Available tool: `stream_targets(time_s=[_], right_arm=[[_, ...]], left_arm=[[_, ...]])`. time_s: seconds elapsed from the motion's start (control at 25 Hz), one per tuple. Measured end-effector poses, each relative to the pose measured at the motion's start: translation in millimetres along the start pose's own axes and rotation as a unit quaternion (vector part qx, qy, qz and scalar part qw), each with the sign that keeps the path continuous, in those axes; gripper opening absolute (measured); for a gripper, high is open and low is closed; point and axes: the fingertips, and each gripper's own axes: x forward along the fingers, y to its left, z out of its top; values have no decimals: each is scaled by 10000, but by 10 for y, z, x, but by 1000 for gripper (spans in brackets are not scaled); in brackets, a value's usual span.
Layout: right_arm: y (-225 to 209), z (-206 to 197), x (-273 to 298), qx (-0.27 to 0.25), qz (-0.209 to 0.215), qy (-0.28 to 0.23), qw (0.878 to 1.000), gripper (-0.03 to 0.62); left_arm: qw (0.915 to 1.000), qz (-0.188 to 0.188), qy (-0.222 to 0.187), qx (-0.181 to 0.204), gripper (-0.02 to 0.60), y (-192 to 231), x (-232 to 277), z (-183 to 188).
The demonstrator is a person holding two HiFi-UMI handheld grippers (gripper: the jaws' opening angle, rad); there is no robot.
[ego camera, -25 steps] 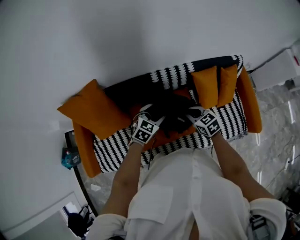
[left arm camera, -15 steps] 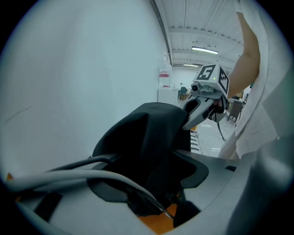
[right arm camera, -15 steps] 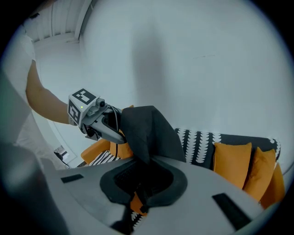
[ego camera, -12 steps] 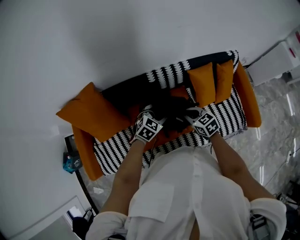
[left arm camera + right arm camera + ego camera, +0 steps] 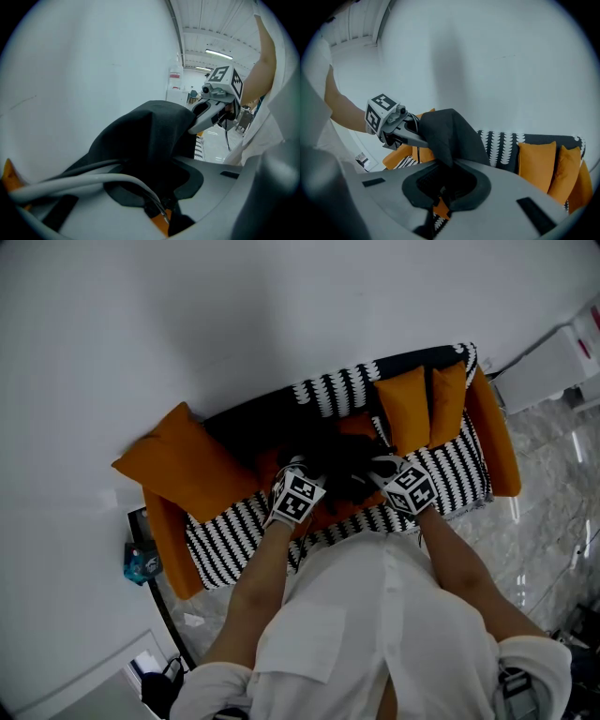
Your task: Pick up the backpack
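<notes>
A black backpack [image 5: 339, 457] lies on the seat of a striped sofa [image 5: 225, 540]. My left gripper [image 5: 306, 468] is at its left side. In the left gripper view dark backpack fabric [image 5: 145, 136] runs down between my left gripper's [image 5: 161, 192] jaws, which have just been closing onto it. My right gripper [image 5: 381, 465] is at the backpack's right side, shut on a fold of the black fabric [image 5: 450, 136] that rises out of my right gripper [image 5: 443, 185]. Each gripper shows in the other's view, the right gripper [image 5: 206, 117] and the left gripper [image 5: 410, 133] both biting the same bag.
A large orange pillow [image 5: 183, 470] leans at the sofa's left end, and two orange cushions [image 5: 427, 409] stand at the right. A white wall rises behind the sofa. A small dark side table [image 5: 141, 554] sits at the left. Marble floor [image 5: 553, 493] lies to the right.
The head view has shifted slightly. Both grippers stay at the backpack's two sides, and the bag has not moved.
</notes>
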Motion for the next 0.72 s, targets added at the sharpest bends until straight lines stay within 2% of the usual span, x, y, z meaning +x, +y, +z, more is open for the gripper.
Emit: stream_targets(time_s=[0.52,0.72], right_arm=[[101,182,-78,-154,-108,-78,9998,31],[145,301,-124,-218,-86,-166,9996,29]], left_arm=[[9967,22,-194,-793,71,-13,-222,87],[9958,73,-305,-864,59,-24,-370,167]])
